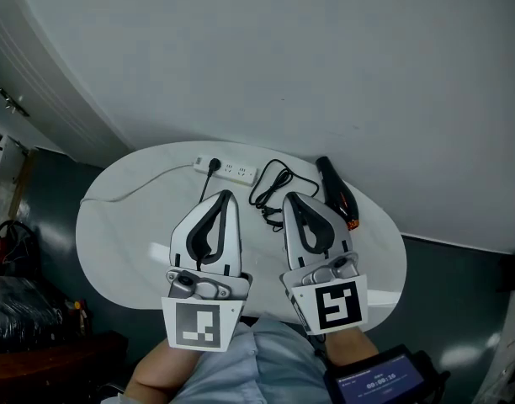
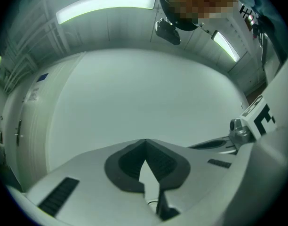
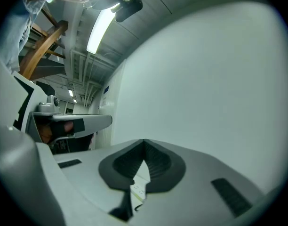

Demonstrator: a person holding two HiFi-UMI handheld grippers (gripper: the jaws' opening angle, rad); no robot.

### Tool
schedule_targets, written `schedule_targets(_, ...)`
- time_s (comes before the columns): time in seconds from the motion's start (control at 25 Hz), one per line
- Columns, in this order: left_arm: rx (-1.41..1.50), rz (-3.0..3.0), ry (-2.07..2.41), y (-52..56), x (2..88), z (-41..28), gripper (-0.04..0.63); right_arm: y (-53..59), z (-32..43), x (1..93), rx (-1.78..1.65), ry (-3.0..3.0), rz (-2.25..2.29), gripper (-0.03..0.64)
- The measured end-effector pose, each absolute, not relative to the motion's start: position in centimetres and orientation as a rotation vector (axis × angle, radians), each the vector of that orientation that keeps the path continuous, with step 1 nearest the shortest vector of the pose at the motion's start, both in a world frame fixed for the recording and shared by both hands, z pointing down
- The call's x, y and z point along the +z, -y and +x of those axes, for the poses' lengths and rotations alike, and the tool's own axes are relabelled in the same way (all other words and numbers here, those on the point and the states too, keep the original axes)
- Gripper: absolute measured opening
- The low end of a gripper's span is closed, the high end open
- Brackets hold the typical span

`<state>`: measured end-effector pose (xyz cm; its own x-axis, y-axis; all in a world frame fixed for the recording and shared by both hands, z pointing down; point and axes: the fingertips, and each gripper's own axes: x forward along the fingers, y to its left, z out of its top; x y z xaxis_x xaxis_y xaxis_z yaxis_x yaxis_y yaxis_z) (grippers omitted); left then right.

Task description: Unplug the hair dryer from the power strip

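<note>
On the white oval table [image 1: 123, 251] lies a white power strip [image 1: 228, 171] with a black plug [image 1: 213, 165] in its left end. From it a black cord [image 1: 270, 188] runs in a loose coil to the black and orange hair dryer [image 1: 337, 194], which lies at the right. Both grippers hang side by side above the table, nearer me than the strip. My left gripper [image 1: 224, 194] [image 2: 145, 142] is shut and holds nothing. My right gripper [image 1: 289, 198] [image 3: 144, 142] is shut and empty too. Both gripper views point at the pale wall.
The strip's white lead [image 1: 140, 188] trails off to the table's left edge. A curved white wall [image 1: 325, 57] rises behind the table. Dark clutter [image 1: 22, 301] stands on the floor at the left. Under the right gripper's jaws a bit of the power strip [image 3: 139, 187] shows.
</note>
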<state>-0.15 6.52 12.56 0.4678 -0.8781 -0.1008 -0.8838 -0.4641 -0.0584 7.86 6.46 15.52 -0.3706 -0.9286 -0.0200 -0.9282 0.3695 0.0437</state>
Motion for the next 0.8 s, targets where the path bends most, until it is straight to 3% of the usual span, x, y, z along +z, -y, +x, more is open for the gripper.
schedule_targets(0.8,0.092,-2.589,-1.602,-6.4,12.5,-1.6,-0.002,-6.5,6.1,13.9,-0.104,2.673,1.778,0.000)
